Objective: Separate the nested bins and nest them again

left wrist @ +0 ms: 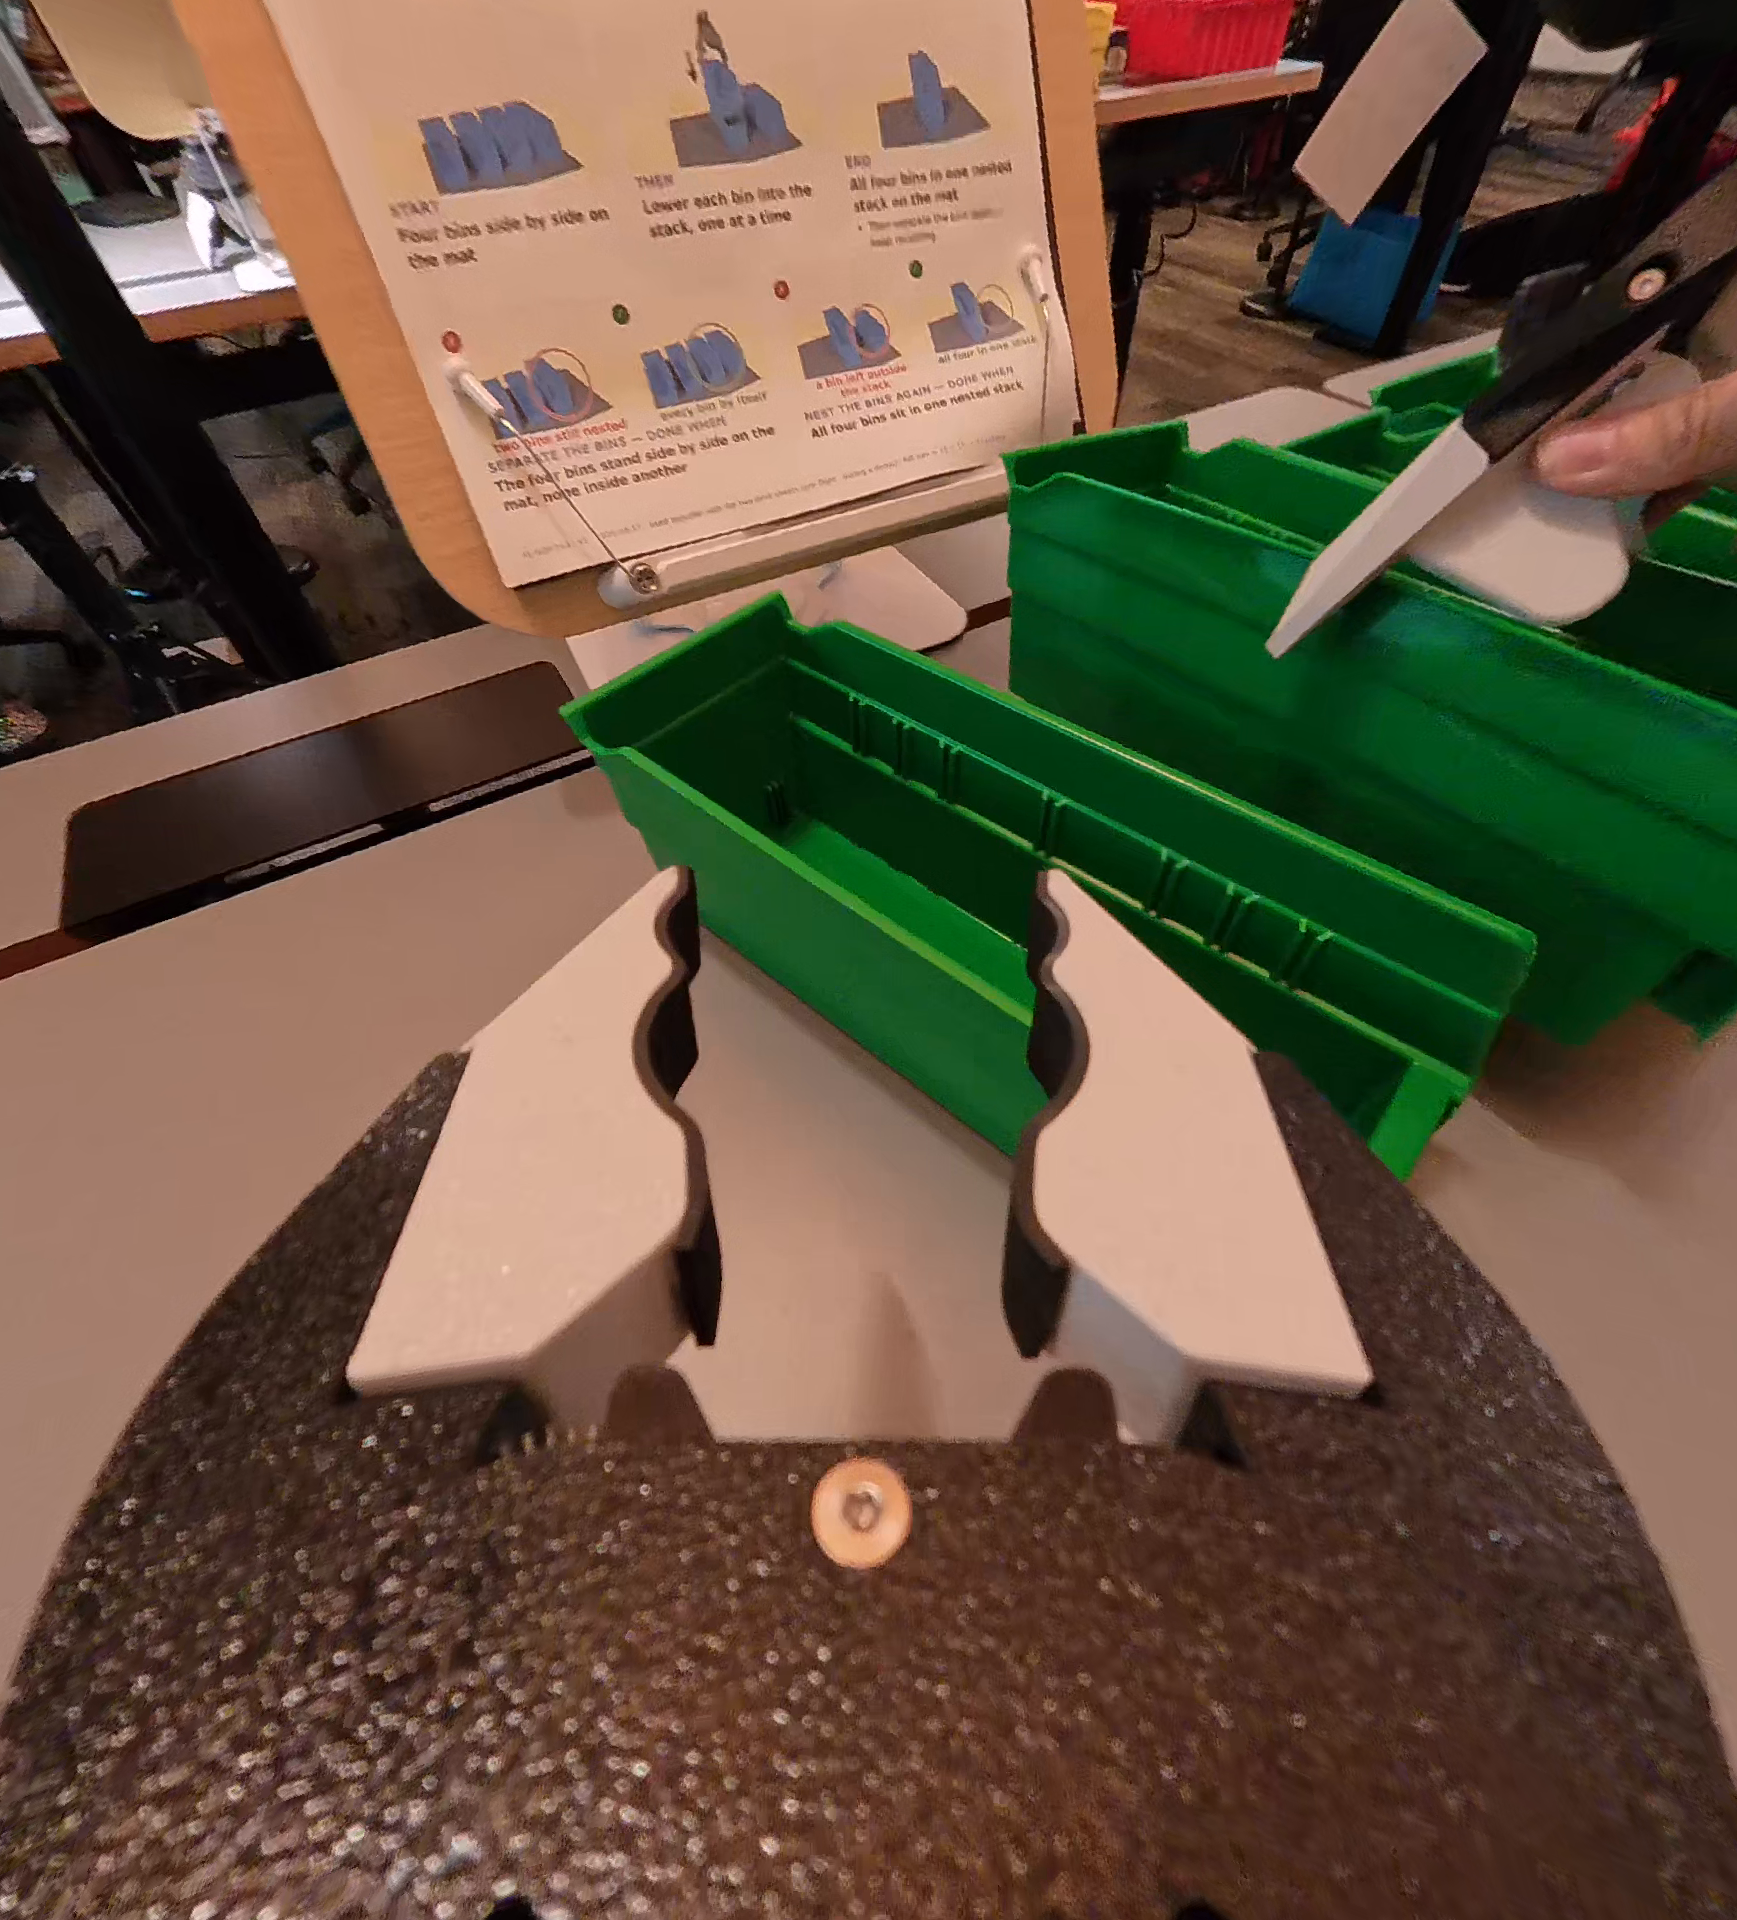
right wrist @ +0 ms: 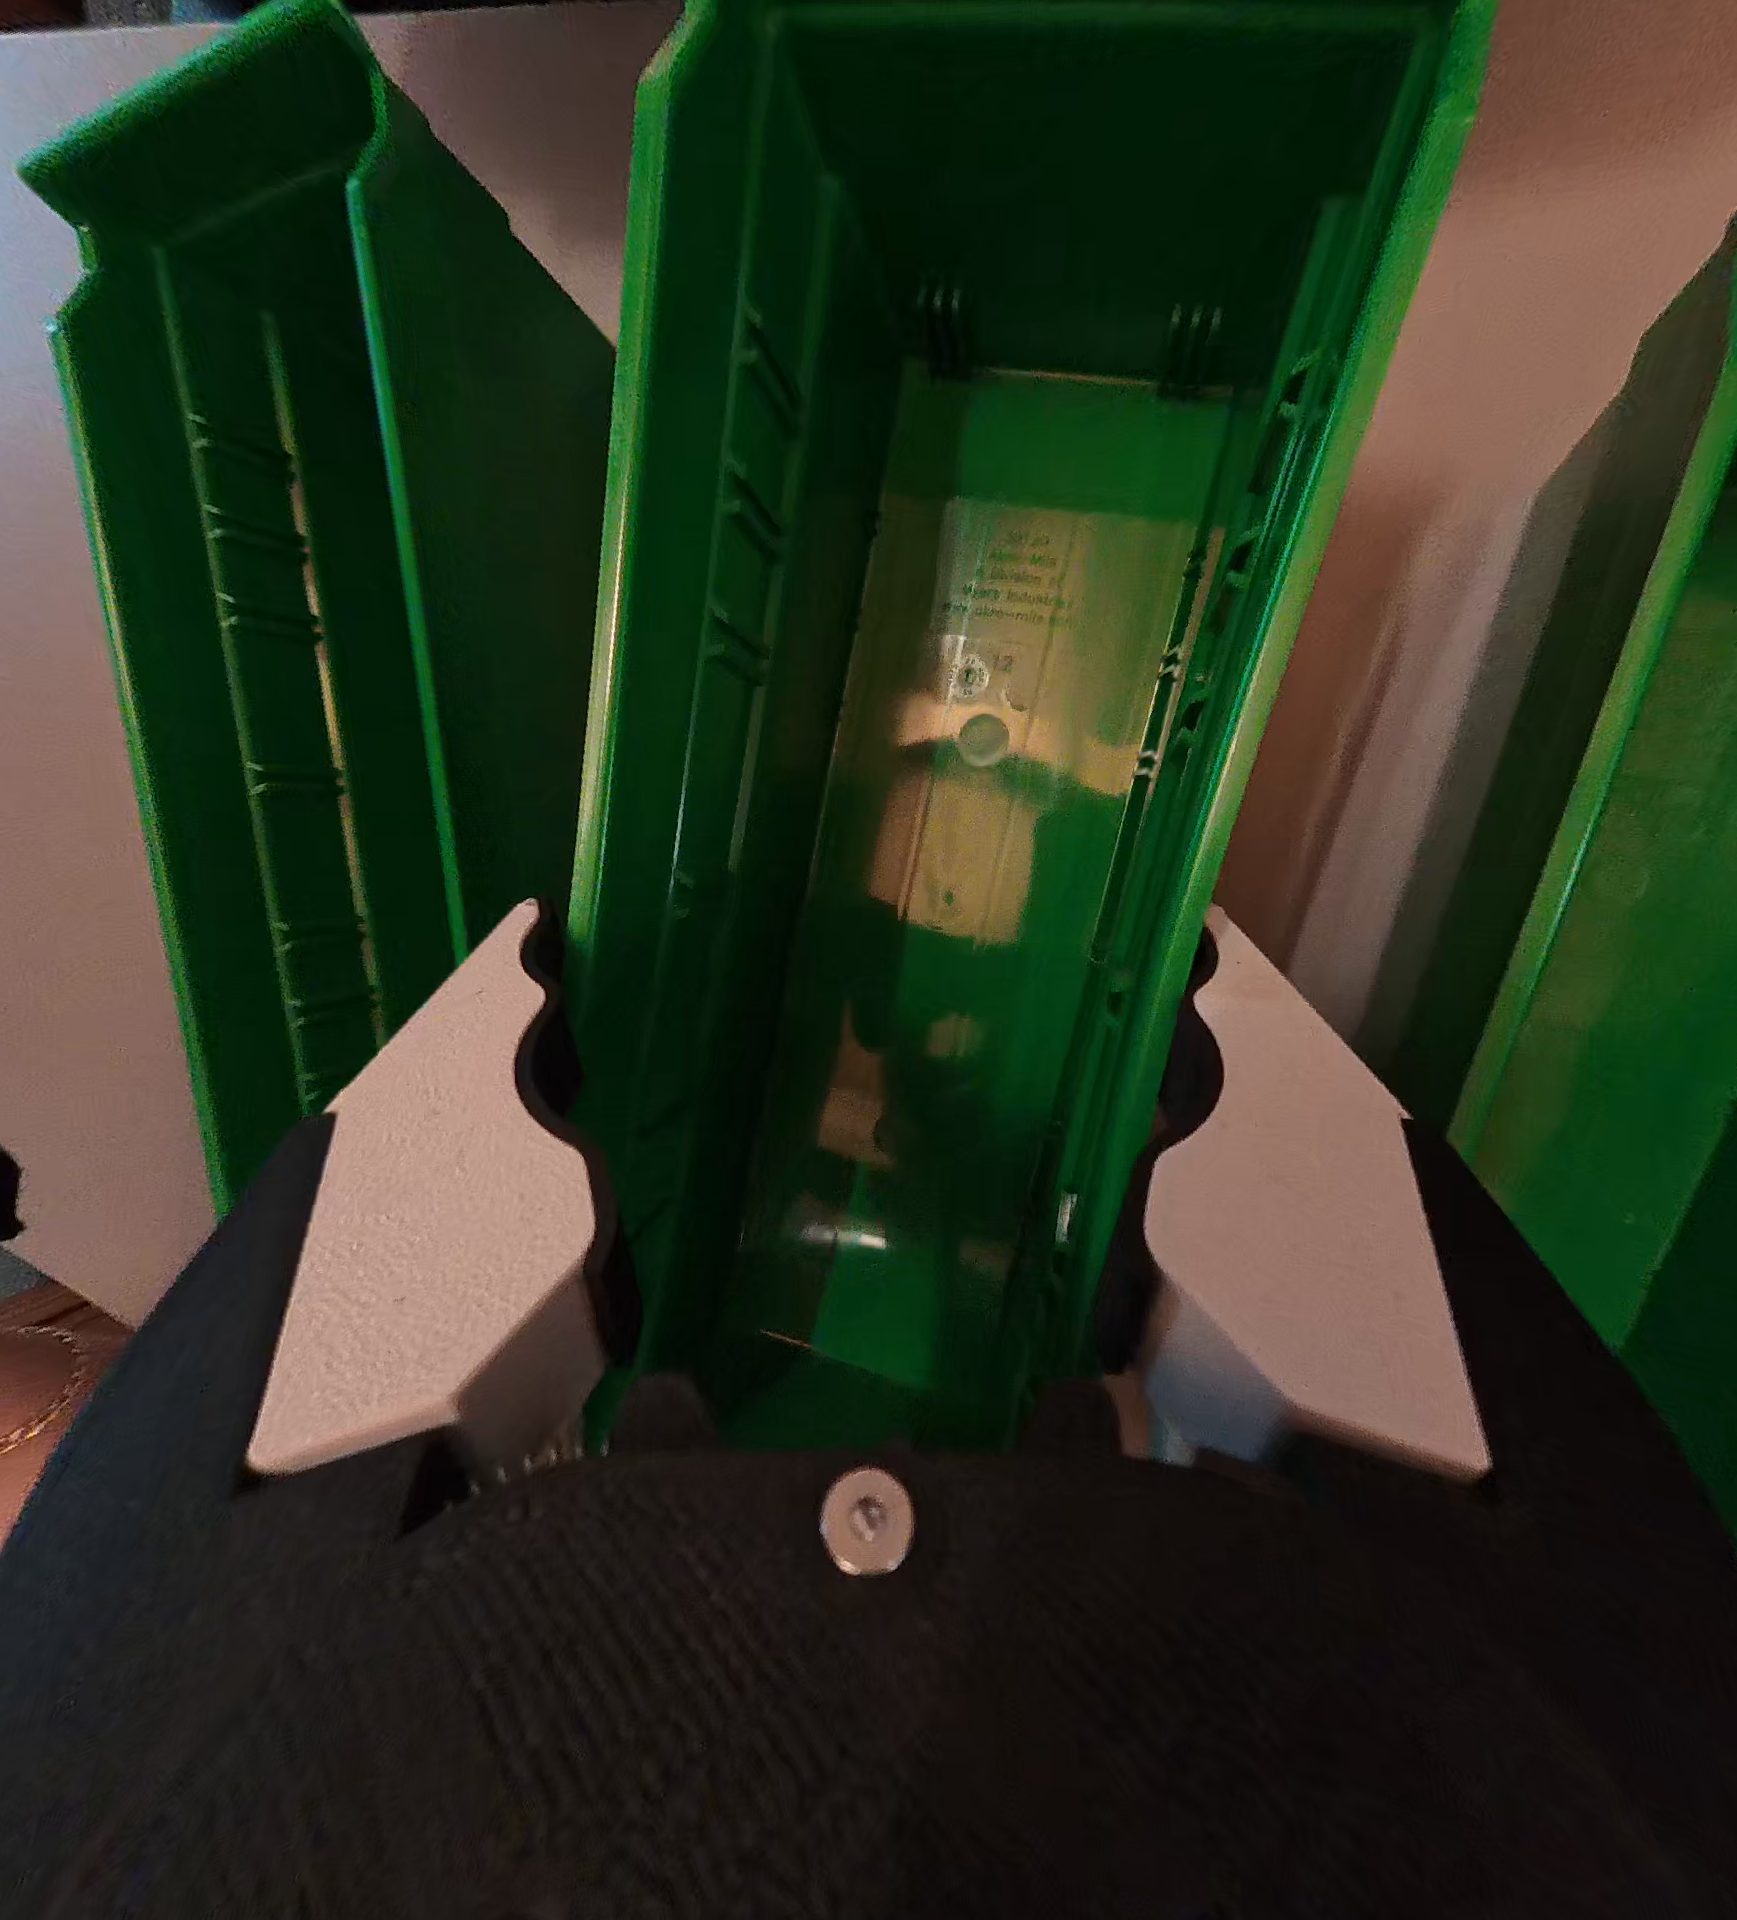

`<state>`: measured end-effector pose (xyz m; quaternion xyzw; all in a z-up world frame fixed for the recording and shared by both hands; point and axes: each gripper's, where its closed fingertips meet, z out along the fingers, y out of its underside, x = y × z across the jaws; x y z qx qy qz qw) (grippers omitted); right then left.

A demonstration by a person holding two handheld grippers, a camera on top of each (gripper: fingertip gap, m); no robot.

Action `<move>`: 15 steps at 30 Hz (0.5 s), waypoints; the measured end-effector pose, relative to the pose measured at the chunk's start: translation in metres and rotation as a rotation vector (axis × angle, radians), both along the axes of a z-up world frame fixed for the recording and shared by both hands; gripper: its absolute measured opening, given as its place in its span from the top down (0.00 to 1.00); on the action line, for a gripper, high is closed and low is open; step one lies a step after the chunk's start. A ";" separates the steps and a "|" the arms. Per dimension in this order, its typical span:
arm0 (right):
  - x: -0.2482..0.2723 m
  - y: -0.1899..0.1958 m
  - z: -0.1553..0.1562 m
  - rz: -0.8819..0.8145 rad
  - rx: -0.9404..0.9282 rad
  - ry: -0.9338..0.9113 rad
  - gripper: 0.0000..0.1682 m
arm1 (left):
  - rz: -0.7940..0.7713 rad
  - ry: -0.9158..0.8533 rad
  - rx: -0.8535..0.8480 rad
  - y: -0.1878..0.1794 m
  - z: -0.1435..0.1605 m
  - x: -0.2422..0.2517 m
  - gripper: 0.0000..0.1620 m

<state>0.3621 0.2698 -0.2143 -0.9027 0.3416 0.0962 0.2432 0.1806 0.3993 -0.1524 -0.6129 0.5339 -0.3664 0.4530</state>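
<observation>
The left tool (left wrist: 859,1049) is hovering low over the tabletop (left wrist: 220,1091) with its fingers spread wide and nothing between them, pointing at the near end of a single green bin (left wrist: 947,883) lying alone in the middle of the left wrist view. Over in the upper right of that view, the right tool (left wrist: 1446,520) is coming in above a taller green stack (left wrist: 1363,675), a person's hand (left wrist: 1695,457) wrapped around it. Switching to the right wrist view, the right tool (right wrist: 869,1122) is straddling the centre bin (right wrist: 999,727), one finger outside each long wall; whether the pads are actually pressing on those walls I cannot tell, so call it closed around the bin but not confirmed gripping. Another bin (right wrist: 251,623) is sitting at the left of that frame and a third (right wrist: 1674,831) at the right edge, both close alongside. An instruction sheet (left wrist: 698,260) is standing on a holder at the top centre of the left wrist view. The risk, in my judgement: if the right tool is lifting with only light pressure on those smooth, flexing walls, the bin may be slipping or tilting out. If it is still nested, the bin beneath may be riding up with it, then dropping onto its neighbours. The idle left tool looks well placed for steadying.
</observation>
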 end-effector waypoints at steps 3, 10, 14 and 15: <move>0.004 -0.001 -0.009 -0.006 0.000 -0.039 0.30 | -0.021 0.028 0.011 -0.008 -0.008 0.006 0.62; 0.003 0.004 -0.030 -0.021 -0.004 -0.082 0.28 | -0.037 0.059 -0.036 -0.012 -0.024 0.014 0.62; 0.004 0.007 -0.033 -0.030 0.019 -0.122 0.27 | -0.094 0.055 -0.113 -0.028 -0.028 0.021 0.62; 0.005 0.007 -0.034 -0.032 0.021 -0.130 0.26 | -0.100 0.056 -0.115 -0.031 -0.029 0.023 0.62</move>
